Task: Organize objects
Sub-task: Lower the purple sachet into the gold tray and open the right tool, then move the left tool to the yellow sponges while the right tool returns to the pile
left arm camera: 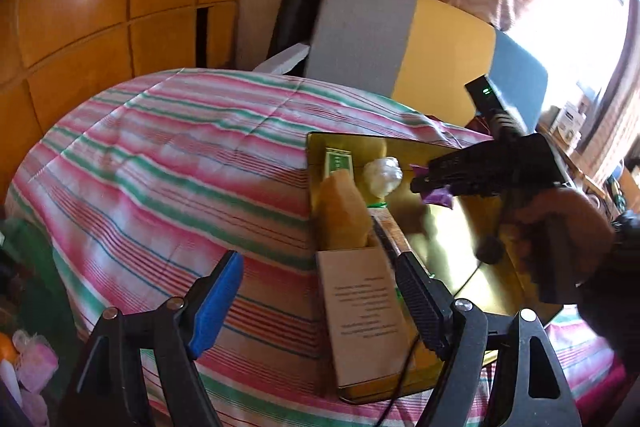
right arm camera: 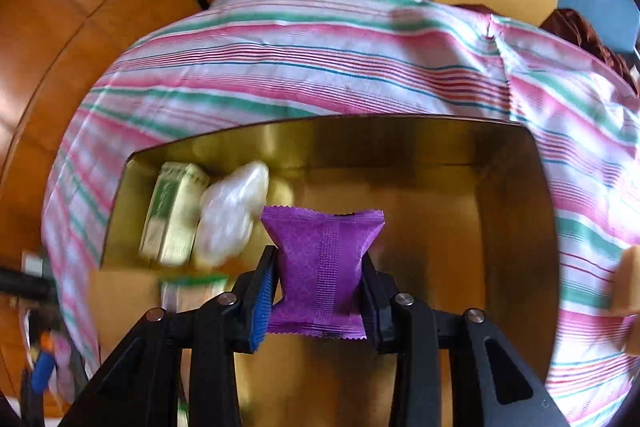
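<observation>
An open gold tin (left arm camera: 452, 239) lies on the striped bedspread (left arm camera: 180, 155). Inside it are a green-and-white box (left arm camera: 338, 159), a white crumpled wrap (left arm camera: 382, 175), a tan block (left arm camera: 344, 211) and a cardboard box (left arm camera: 360, 311). My left gripper (left arm camera: 320, 259) stands open over the tin's near left corner, holding nothing. A hand (left arm camera: 560, 223) carries my right gripper (left arm camera: 432, 183) above the tin. In the right wrist view that gripper (right arm camera: 320, 267) is shut on a purple packet (right arm camera: 324, 247), over the tin's floor (right arm camera: 420, 219), beside the white wrap (right arm camera: 228, 215) and green box (right arm camera: 172, 215).
A wooden wardrobe (left arm camera: 100, 7) stands behind the bed on the left. A grey, yellow and blue headboard (left arm camera: 440, 47) rises at the far side, with a bright window (left arm camera: 580, 7) and curtain to the right. Small pink items (left arm camera: 32, 359) lie at the lower left.
</observation>
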{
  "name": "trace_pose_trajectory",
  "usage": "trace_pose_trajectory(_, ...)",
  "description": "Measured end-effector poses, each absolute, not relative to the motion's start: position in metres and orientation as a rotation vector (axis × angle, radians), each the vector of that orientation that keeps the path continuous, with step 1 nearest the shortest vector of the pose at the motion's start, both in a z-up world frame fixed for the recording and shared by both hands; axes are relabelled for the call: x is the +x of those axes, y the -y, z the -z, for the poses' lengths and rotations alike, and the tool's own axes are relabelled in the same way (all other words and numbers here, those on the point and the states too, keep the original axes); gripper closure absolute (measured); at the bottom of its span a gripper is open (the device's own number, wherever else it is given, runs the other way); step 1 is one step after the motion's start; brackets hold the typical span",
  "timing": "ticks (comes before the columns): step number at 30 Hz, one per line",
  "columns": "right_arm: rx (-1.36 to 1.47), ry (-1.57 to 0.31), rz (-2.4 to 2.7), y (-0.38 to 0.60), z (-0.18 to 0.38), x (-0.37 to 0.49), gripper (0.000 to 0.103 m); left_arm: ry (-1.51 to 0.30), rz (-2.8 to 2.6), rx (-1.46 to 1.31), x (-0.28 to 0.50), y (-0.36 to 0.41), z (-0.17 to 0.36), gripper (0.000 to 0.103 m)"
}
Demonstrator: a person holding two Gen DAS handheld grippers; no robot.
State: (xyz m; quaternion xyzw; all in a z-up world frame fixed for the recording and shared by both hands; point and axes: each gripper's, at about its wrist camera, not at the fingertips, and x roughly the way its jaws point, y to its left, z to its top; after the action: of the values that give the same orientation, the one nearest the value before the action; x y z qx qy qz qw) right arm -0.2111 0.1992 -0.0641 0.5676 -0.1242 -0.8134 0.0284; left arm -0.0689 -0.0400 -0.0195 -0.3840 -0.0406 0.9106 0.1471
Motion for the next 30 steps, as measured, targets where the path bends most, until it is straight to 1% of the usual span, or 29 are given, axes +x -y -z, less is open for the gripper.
trace_pose_trajectory(2,1.755,0.445,2.491,-0.197,0.072,-0.22,0.065,0.128,-2.62,-1.112,-0.07,0.042,0.021,0.024)
trace_pose_trajectory(4,1.718,0.491,2.499,-0.196,0.073,-0.224,0.06,0.128,-2.617,-1.117,-0.07,0.042,0.023,0.024)
trace_pose_trajectory(5,1.704,0.503,2.498,-0.195,0.072,-0.224,0.06,0.121,-2.617,-1.119,-0.069,0.041,0.023,0.024)
trace_pose_trajectory(12,1.629,0.507,2.508,-0.205,0.059,-0.193,0.059,0.083,-2.636,-1.107,-0.065,0.036,0.022,0.022)
trace_pose_trajectory(14,1.589,0.504,2.522,-0.211,0.052,-0.18,0.057,0.074,-2.651,-1.098,-0.063,0.035,0.019,0.02)
trace_pose_trajectory(16,1.549,0.48,2.538,-0.214,0.042,-0.166,0.057,0.073,-2.665,-1.092,-0.062,0.035,0.017,0.019)
trace_pose_trajectory(22,1.443,0.308,2.603,-0.229,0.017,-0.118,0.056,0.042,-2.686,-1.06,-0.053,0.03,0.007,0.017)
trace_pose_trajectory(30,1.379,0.268,2.7,-0.274,0.004,-0.057,0.056,-0.036,-2.677,-1.01,-0.034,0.01,-0.001,0.015)
